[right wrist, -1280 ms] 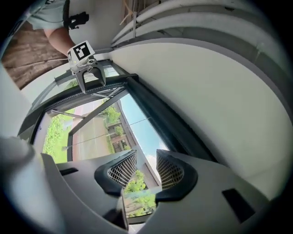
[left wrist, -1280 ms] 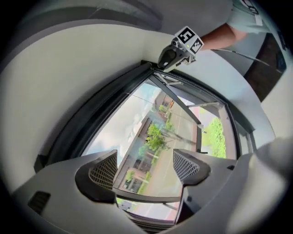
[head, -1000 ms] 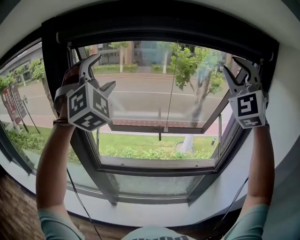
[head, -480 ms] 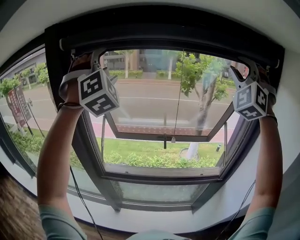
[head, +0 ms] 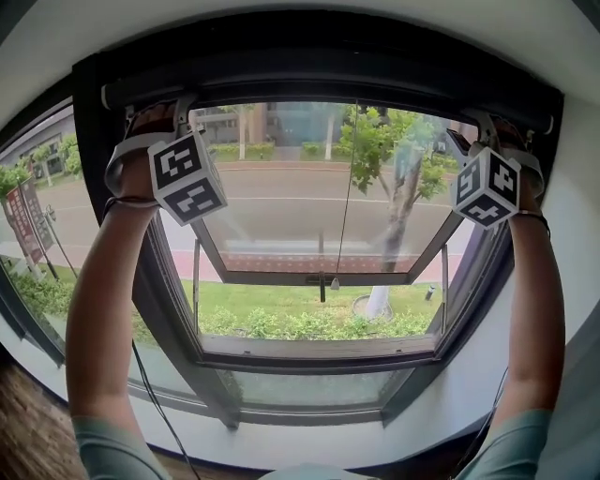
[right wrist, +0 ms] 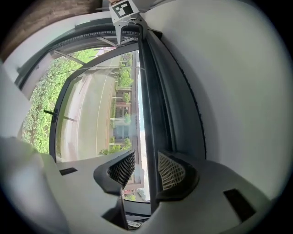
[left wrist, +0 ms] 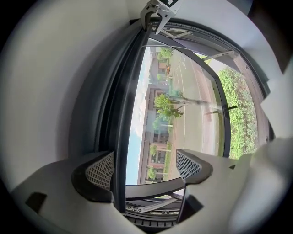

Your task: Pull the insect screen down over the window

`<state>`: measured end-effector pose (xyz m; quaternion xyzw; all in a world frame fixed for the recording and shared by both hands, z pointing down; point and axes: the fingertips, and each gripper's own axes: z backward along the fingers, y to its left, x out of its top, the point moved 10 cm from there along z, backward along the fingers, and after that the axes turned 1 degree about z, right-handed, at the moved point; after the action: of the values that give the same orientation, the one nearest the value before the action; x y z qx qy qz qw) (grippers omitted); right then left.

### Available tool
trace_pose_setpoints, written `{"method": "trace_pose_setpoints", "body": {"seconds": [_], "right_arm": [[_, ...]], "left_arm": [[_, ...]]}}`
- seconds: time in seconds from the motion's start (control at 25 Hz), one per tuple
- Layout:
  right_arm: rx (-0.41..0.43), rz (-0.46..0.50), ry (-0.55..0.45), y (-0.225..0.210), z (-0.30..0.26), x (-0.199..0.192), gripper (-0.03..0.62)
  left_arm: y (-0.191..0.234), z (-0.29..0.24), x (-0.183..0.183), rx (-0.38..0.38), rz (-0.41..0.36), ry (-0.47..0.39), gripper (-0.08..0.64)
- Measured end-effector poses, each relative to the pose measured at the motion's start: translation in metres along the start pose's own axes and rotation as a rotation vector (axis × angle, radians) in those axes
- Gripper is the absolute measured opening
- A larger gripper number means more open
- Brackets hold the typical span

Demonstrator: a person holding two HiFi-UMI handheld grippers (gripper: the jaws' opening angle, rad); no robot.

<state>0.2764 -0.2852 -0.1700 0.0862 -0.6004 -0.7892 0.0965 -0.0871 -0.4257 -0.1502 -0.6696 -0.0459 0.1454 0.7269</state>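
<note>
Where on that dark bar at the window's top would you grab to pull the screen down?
Probably near the two ends of the bar, coming level from the room side with one jaw above its edge and one below. It is long, thin and level, so a grip at each end should keep it from tilting.

**Matt dark metal, glossy glass and white plastic at the window**

The window frame [head: 319, 349] and top rail [head: 328, 84] look like smooth, dark, matt-coated metal. The glass pane [head: 281, 216] is clear and glossy, with faint reflections. The surrounding wall [head: 281, 23] is smooth matt white. The left gripper [left wrist: 144, 167], its jaws just opened wider with the rail seen between them ungripped, and the right gripper [right wrist: 146, 169] have matt white plastic shells and black pads [left wrist: 101, 170] with a fine mesh texture. The floor [head: 28, 431] looks like brown wood, the sleeve [head: 112, 455] is pale green cloth, and the cable [head: 155, 394] is smooth black.
</note>
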Motion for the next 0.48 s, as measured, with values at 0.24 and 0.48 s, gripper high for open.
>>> {"method": "trace_pose_setpoints", "body": {"seconds": [0.24, 0.48], "right_arm": [[0.027, 0.066, 0.037, 0.001, -0.003, 0.001, 0.138], [0.163, 0.087, 0.051, 0.013, 0.004, 0.004, 0.137]], "left_arm": [[-0.003, 0.001, 0.001, -0.021, -0.042, 0.021, 0.416], [-0.021, 0.008, -0.004, -0.152, -0.071, 0.031, 0.414]]}}
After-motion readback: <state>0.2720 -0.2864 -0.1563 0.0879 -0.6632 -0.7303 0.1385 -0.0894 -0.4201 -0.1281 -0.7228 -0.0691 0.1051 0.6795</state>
